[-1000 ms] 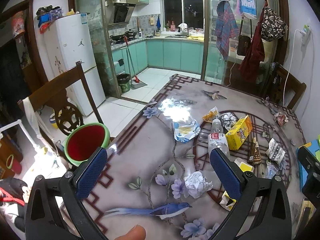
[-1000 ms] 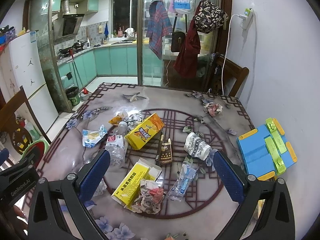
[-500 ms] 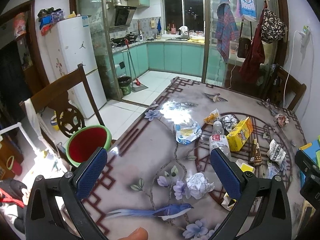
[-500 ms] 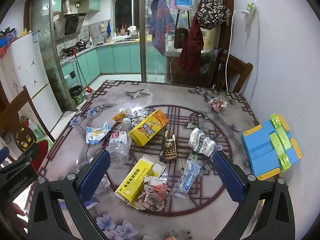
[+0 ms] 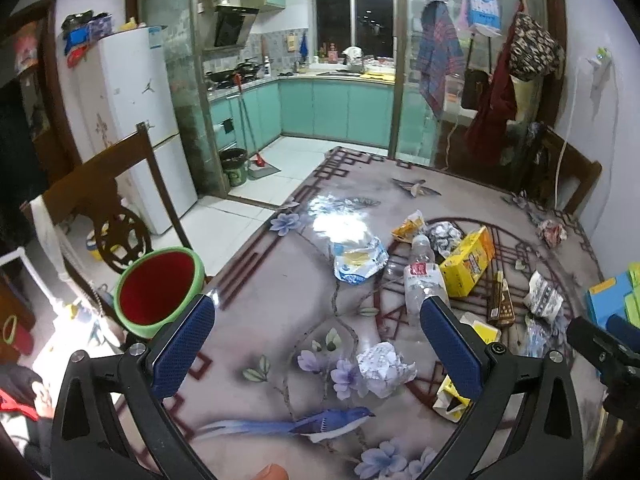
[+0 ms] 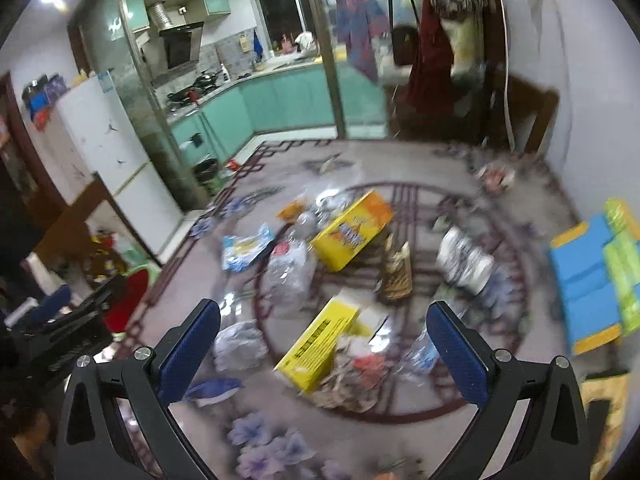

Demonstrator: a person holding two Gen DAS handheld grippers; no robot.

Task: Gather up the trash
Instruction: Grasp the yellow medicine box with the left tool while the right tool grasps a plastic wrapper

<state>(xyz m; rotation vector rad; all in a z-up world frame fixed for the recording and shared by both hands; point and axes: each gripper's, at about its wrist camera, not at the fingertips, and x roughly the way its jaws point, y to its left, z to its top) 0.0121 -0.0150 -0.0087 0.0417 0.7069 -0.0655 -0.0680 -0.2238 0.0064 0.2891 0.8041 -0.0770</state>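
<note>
The left wrist view is sharp; the right wrist view is smeared, so its small details cannot be read. Both show trash scattered over the floral-patterned glossy table (image 5: 280, 312). Only the left view shows plainly the green plastic bin with a red inside (image 5: 158, 292), at the lower left of the frame just off the table edge beside a dark wooden chair (image 5: 108, 200); in the right view the bin is only a red patch at the left edge, partly hidden by the other tool's black body. The left gripper (image 5: 316, 328) has its jaws wide apart and empty; a crumpled white paper ball (image 5: 382, 366) lies on the table between them, lower centre. The right gripper (image 6: 322, 336) also has jaws spread and empty, above a long yellow carton (image 6: 320, 344) and a crumpled wrapper (image 6: 352, 376). Beyond, near frame centre, lie a crushed clear plastic bottle (image 6: 288, 272) and a yellow-orange snack box (image 6: 352, 230). At the right edge rests a blue and green plastic block (image 6: 592, 272)
</note>
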